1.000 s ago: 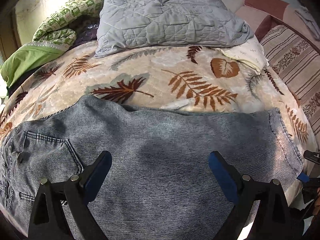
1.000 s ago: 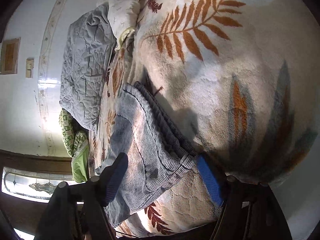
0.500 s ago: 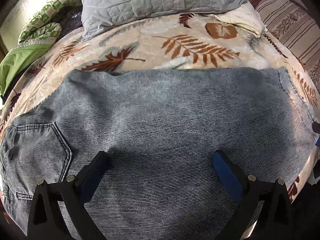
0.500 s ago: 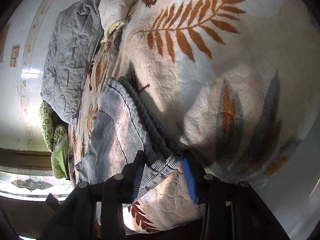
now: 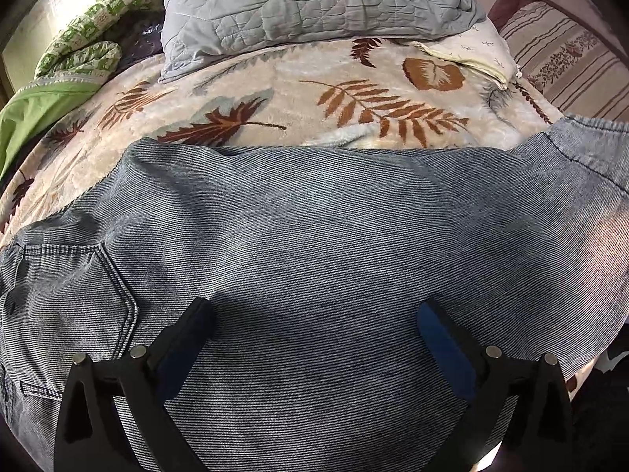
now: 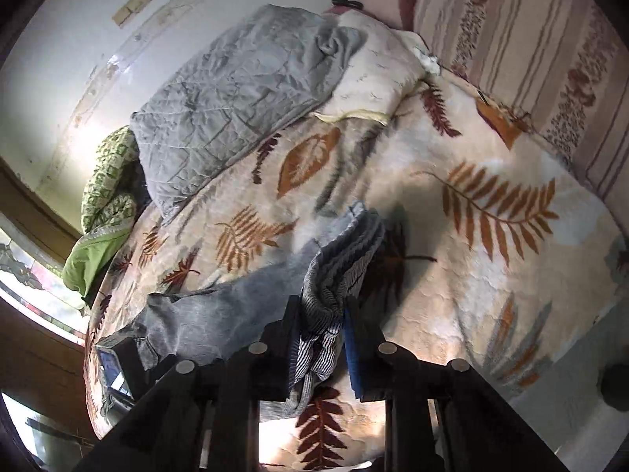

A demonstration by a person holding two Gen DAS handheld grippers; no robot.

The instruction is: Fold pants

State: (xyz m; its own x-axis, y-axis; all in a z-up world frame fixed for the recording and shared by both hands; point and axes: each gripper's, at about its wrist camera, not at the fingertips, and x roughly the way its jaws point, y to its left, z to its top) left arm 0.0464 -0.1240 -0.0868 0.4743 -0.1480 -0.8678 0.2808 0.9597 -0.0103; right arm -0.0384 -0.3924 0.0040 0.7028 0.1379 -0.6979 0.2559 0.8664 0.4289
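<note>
Grey-blue denim pants [image 5: 314,244] lie flat across a leaf-patterned blanket [image 5: 275,90], back pocket [image 5: 67,279] at the left. My left gripper [image 5: 314,326] hovers over their middle, wide open, nothing between its blue pads [image 5: 444,338]. In the right wrist view my right gripper [image 6: 322,318] has its jaws closing on the bunched hem end of the pants [image 6: 334,275], pads pressing the cloth, which rises off the blanket [image 6: 491,275]. The rest of the pants [image 6: 204,314] trails to the left. The left gripper's body [image 6: 118,362] shows there at the far left.
A grey quilted pillow [image 5: 306,4] and a cream pillow [image 5: 471,51] lie at the head of the bed. Green patterned bedding [image 5: 78,47] is bunched at the left. A striped cushion [image 5: 570,63] borders the right. A white wall [image 6: 78,59] stands behind.
My right gripper closed on the pants' hem end, lifted it off the blanket and rolled. The leg end now rises at the right of the left wrist view. The left gripper barely moved.
</note>
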